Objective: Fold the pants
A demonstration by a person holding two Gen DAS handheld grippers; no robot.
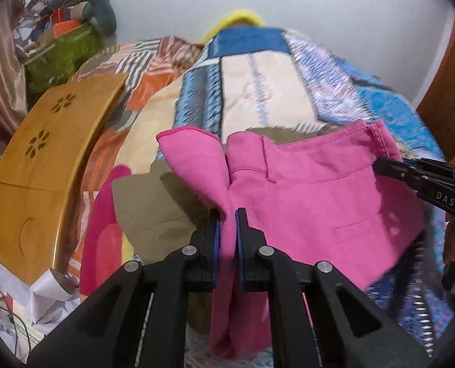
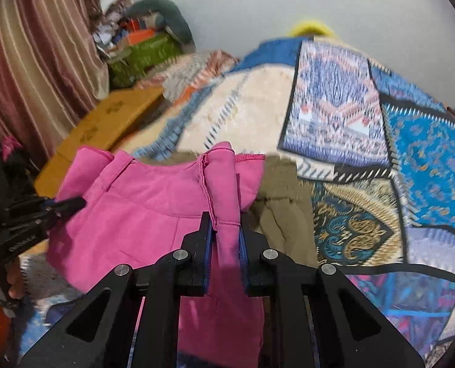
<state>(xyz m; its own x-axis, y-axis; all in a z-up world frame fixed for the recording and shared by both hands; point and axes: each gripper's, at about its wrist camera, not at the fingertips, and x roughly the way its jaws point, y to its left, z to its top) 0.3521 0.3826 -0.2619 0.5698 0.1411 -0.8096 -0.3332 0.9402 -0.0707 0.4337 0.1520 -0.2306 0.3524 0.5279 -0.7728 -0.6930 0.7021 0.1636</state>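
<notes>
Lying under pants (image 1: 304, 190): olive garment (image 1: 154, 202)

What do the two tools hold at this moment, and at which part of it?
Both hold the pink cotton pants. The left tool pinches a bunched fold at one end of the waistband; the right tool pinches a bunched fold at the other end.

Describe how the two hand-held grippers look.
Both match. The left hand-held gripper and right hand-held gripper are matte black, with angular arms with triangular cutouts, round silver pivot pins and blue finger pads. White "DAS" lettering marks the right one.
</notes>
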